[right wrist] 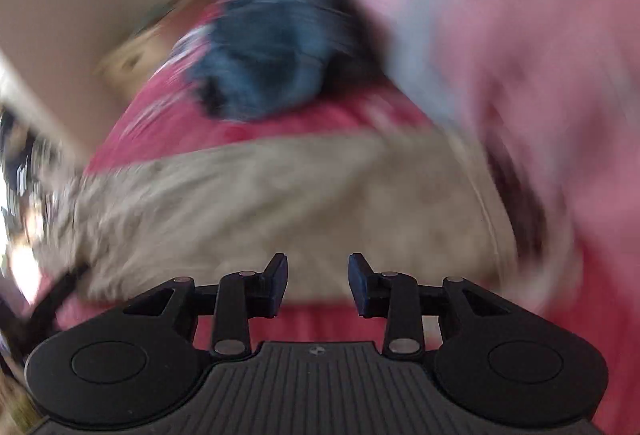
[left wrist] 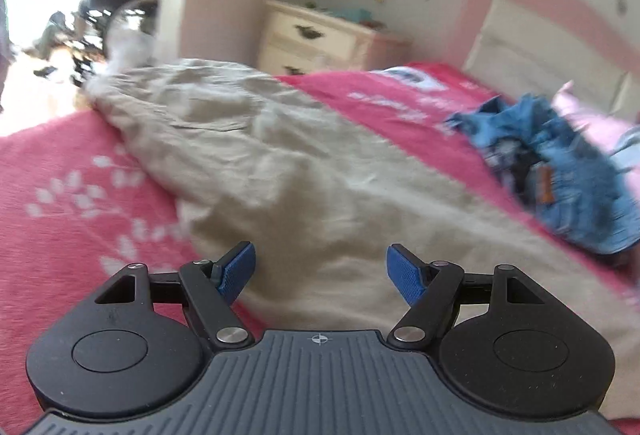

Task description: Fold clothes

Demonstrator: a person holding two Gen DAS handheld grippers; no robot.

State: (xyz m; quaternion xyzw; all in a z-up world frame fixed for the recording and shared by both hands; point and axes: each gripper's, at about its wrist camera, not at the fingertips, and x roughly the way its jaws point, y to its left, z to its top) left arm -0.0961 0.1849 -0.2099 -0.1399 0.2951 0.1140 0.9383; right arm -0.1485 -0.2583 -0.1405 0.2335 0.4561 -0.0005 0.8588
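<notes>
A beige garment [left wrist: 280, 163] lies spread across the pink bedspread [left wrist: 68, 171], running from near to the far left edge of the bed. A crumpled blue denim piece [left wrist: 560, 175] sits well apart to its right, near a pale pink pillow [left wrist: 588, 119]. The left tool [left wrist: 320, 271] hangs above the beige cloth, jaws wide apart and empty. The right tool [right wrist: 318, 283] (its view heavily blurred) also stands parted, nothing between its pads
</notes>
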